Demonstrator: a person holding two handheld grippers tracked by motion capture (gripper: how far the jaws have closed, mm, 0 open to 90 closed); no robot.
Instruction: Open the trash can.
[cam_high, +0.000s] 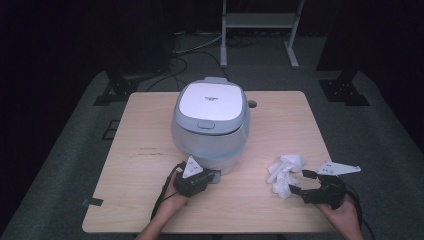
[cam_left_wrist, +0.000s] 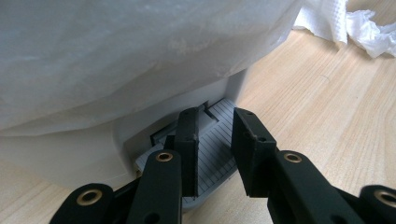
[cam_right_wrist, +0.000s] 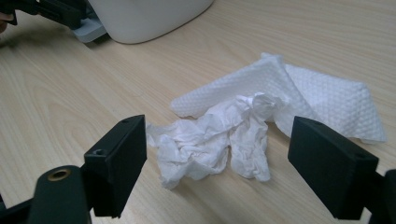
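The left gripper (cam_left_wrist: 212, 154) is clamped on the grey tab (cam_left_wrist: 212, 140) at the cooker (cam_high: 210, 125) base. The right gripper (cam_right_wrist: 217, 163) stands spread, short of the crumpled tissue (cam_right_wrist: 219, 135); lifting it remains.

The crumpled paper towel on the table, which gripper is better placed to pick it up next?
Probably the right gripper: its jaws stand open with the crumpled paper towel between them. The left gripper is shut on the grey tab at the rice cooker's base.

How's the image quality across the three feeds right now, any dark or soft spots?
High view: table evenly lit, surroundings nearly black. Left gripper view: rice cooker looms close and soft, its underside shadowed. Right gripper view: crumpled tissue sharp, the near jaws slightly blurred.
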